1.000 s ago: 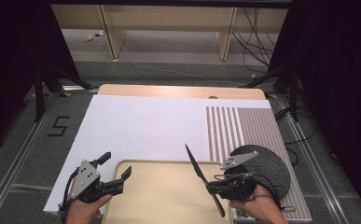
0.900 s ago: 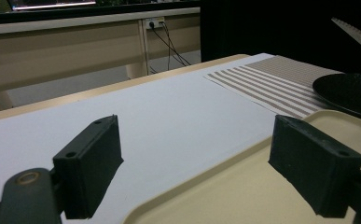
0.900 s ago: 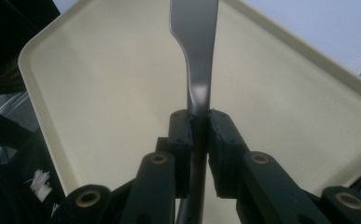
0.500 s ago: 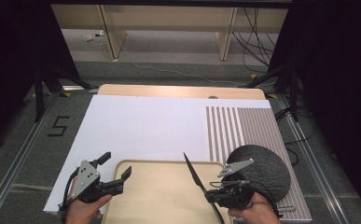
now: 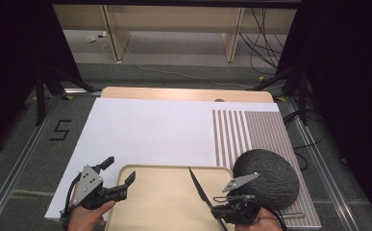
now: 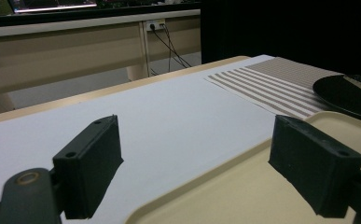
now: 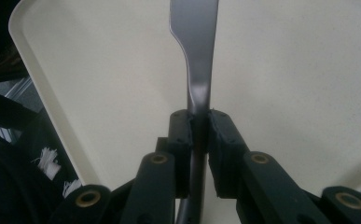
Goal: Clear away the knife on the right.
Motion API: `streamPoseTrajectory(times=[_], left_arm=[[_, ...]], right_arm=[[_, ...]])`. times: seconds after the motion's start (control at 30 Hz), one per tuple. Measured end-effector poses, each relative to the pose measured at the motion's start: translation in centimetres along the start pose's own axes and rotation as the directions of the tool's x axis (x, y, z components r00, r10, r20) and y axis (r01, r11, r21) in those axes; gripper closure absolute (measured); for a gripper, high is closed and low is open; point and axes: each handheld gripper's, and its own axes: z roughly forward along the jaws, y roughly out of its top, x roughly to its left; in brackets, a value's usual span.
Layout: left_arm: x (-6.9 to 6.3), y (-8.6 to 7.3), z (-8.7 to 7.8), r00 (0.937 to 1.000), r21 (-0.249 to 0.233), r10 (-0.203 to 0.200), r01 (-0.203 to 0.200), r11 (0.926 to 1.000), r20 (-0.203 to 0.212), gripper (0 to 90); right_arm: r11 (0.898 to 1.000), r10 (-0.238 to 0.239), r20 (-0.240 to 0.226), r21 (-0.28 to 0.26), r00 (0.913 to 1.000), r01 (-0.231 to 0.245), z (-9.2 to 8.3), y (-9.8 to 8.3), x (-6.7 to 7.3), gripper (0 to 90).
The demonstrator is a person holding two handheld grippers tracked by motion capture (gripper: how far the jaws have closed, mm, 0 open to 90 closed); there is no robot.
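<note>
I see the knife (image 5: pixel 200 188), dark and slim, clamped by its handle between the pads of my right claw (image 5: pixel 220 210). Its blade points away from the claw, tilted up over the cream tray (image 5: pixel 164 202). The tray lies flat under this claw; my left claw (image 5: pixel 118 175) spans its corner.

Black left gripper (image 5: pixel 117 179) with grey three-cornered plate, dark cable at 7 o'clock, black right gripper (image 7: pixel 199 140) with brass-ringed pivots, blocky screw-holed jaws
</note>
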Motion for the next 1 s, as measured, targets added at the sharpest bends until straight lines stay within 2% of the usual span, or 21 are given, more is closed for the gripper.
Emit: streamPoseTrajectory(times=[0.13, 0.23, 0.3, 0.47, 0.5, 0.67, 0.83, 1.0], left_arm=[[0.1, 0.0, -0.1, 1.0, 0.005, -0.01, 0.01, 0.9999, -0.001, 16.2], [0.1, 0.0, -0.1, 0.9999, 0.001, -0.016, 0.016, 0.9999, -0.003, 16.2], [0.1, 0.0, -0.1, 0.9998, -0.001, -0.019, 0.019, 0.9998, -0.004, 16.2], [0.1, 0.0, -0.1, 0.9998, 0.002, -0.018, 0.018, 0.9998, -0.003, 16.2], [0.1, 0.0, -0.1, 0.9998, 0.002, -0.018, 0.018, 0.9998, -0.003, 16.2], [0.1, 0.0, -0.1, 0.9998, 0.002, -0.02, 0.02, 0.9998, -0.004, 16.2], [0.1, 0.0, -0.1, 0.9998, 0.004, -0.018, 0.018, 0.9998, -0.003, 16.2], [0.1, 0.0, -0.1, 0.9997, 0.004, -0.022, 0.022, 0.9998, -0.005, 16.2]], right_arm=[[1.0, 0.012, 0.016, 0.017, 0.9998, -0.012, 0.2, -0.3, -0.1, 80.7], [1.0, 0.013, 0.002, 0.024, 0.9999, -0.013, 0.4, -0.4, -0.1, 80.7], [0.999, 0.012, 0.009, 0.03, 0.9999, -0.013, 0.5, -0.5, -0.1, 80.7], [0.999, 0.018, 0.02, 0.051, 0.9996, -0.019, 0.8, -0.6, -0.1, 80.7], [0.998, 0.02, 0.007, 0.059, 0.9998, -0.02, 0.8, -0.6, -0.2, 80.7], [0.997, 0.026, 0.005, 0.071, 0.9996, -0.027, 0.9, -0.6, -0.3, 80.7], [0.995, 0.05, 0.011, 0.09, 0.9987, -0.051, 1.3, -0.7, -0.4, 80.6], [0.992, 0.045, 0.017, 0.118, 0.9988, -0.047, 1.8, -0.8, -0.3, 80.6]])
